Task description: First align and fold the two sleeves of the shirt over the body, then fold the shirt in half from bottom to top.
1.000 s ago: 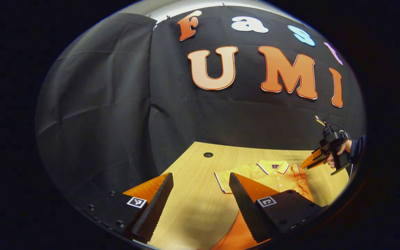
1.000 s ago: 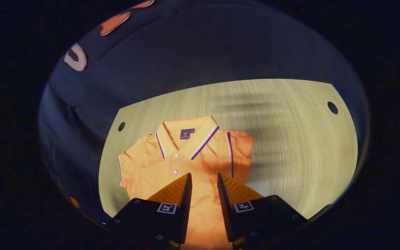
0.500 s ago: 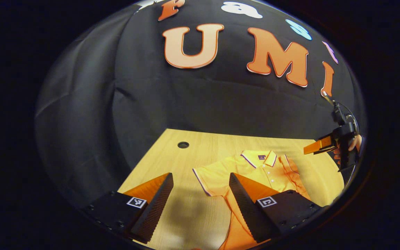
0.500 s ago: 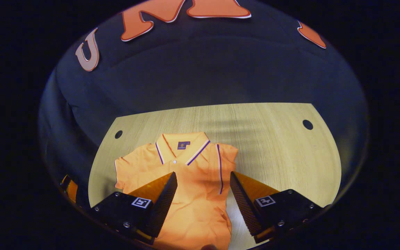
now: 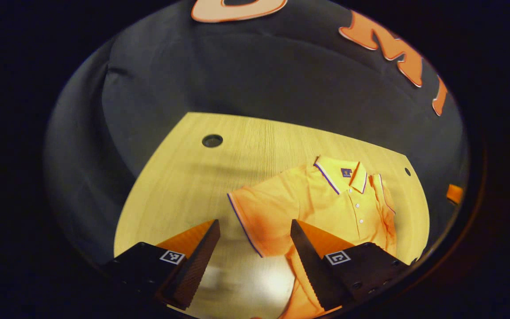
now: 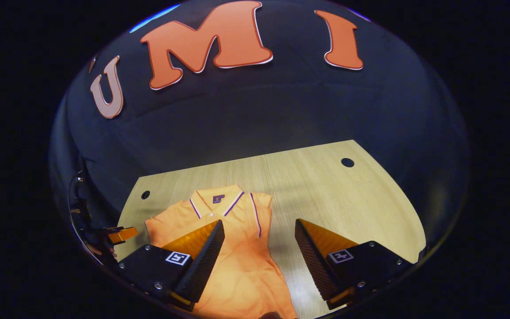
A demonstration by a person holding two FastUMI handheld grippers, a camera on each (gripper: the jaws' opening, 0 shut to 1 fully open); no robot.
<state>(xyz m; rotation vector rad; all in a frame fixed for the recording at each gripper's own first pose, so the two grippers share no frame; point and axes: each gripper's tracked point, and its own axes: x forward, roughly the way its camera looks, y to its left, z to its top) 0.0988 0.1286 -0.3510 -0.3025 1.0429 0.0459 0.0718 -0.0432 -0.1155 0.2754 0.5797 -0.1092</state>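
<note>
An orange polo shirt [image 5: 326, 199] lies face up on the wooden table [image 5: 184, 186], collar toward the booth wall. One short sleeve [image 5: 250, 212] is spread flat to the side. The other sleeve [image 6: 258, 215] lies folded over the body, its purple trim running down the chest. My left gripper [image 5: 254, 221] hovers open above the spread sleeve's trimmed hem, holding nothing. My right gripper [image 6: 258, 222] is open above the folded side of the shirt [image 6: 241, 266], apart from the cloth. The left gripper [image 6: 120, 235] also shows at the far left of the right gripper view.
The table has a round cable hole [image 5: 212, 141] near each back corner, the other one [image 6: 347, 162] on the opposite side. Bare wood [image 6: 348, 199] lies beside the shirt on both sides. Black cloth walls close in behind and around the table.
My left gripper tipped downward and came closer over the spread sleeve. My right gripper opened wide and drew back from the shirt, leaving the folded sleeve lying on the body.
</note>
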